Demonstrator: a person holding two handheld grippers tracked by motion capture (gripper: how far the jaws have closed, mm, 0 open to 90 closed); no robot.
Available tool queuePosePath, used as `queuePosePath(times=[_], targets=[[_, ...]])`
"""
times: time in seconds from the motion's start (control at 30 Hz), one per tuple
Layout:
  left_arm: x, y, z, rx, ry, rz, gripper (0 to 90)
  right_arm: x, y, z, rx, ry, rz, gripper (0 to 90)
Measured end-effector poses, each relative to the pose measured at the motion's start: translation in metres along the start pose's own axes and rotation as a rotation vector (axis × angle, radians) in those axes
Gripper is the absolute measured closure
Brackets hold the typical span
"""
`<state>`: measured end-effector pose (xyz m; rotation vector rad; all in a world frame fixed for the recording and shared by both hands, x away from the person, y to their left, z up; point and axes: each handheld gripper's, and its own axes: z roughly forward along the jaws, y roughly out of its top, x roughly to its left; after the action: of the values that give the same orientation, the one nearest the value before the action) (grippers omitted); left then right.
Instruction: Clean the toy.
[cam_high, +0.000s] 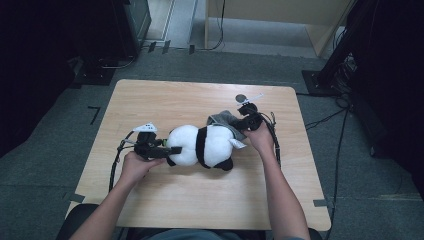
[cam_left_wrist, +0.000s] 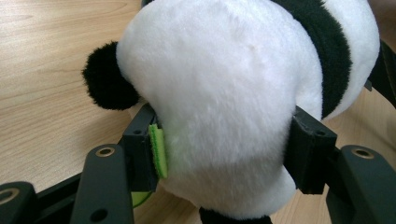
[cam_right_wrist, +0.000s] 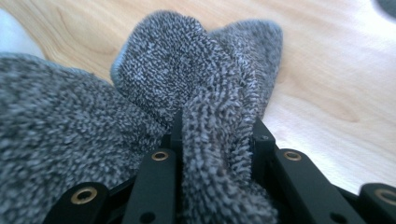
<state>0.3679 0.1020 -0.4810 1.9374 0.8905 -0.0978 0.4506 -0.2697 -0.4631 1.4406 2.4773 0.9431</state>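
Lying on its side near the middle of the wooden table (cam_high: 150, 195), the plush panda (cam_high: 202, 146) stretches between both hands, head end toward the person's left. Left gripper (cam_high: 162, 150): jaws clamped on the white head of the toy, one on each side, fur bulging out between them; a green pad (cam_left_wrist: 158, 150) on one jaw presses into the fur. One black ear (cam_left_wrist: 108, 83) sticks out beside that jaw, just above the tabletop. Right gripper (cam_high: 240, 125): jaws pinched on a fold of the grey terry cloth (cam_right_wrist: 205, 107), which bunches up between them. From the high view this cloth (cam_high: 222, 120) sits against the panda's far end, draped over its back. Left hand (cam_high: 134, 167) and right hand (cam_high: 261, 136) each grasp their tool from behind.
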Motion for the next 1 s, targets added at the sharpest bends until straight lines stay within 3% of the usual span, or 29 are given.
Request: queuePosePath(times=[0.13, 0.3, 0.43, 0.63, 0.83, 1.0], targets=[[0.0, 0.0, 0.0, -0.002, -0.001, -0.001, 38.3, 0.005, 0.003, -0.024, -0.108, 0.004, -0.008, 72.2], [-0.001, 0.0, 0.0, -0.004, -0.002, -0.005, 38.1, 0.018, 0.008, -0.051, -0.193, -0.001, -0.029, 72.1], [-0.002, -0.001, 0.0, -0.014, 0.004, -0.009, 37.6, 0.037, 0.011, -0.076, -0.286, 0.031, -0.055, 72.0], [-0.004, -0.002, 0.0, -0.023, 0.011, -0.008, 37.4, 0.072, 0.019, -0.096, -0.345, 0.081, -0.129, 72.0], [-0.005, -0.002, 0.0, -0.025, 0.015, 0.002, 36.5, 0.114, 0.032, -0.098, -0.365, 0.131, -0.216, 71.2], [-0.006, -0.003, 0.0, -0.027, 0.017, 0.003, 36.1, 0.14, 0.038, -0.075, -0.319, 0.166, -0.246, 71.1]])
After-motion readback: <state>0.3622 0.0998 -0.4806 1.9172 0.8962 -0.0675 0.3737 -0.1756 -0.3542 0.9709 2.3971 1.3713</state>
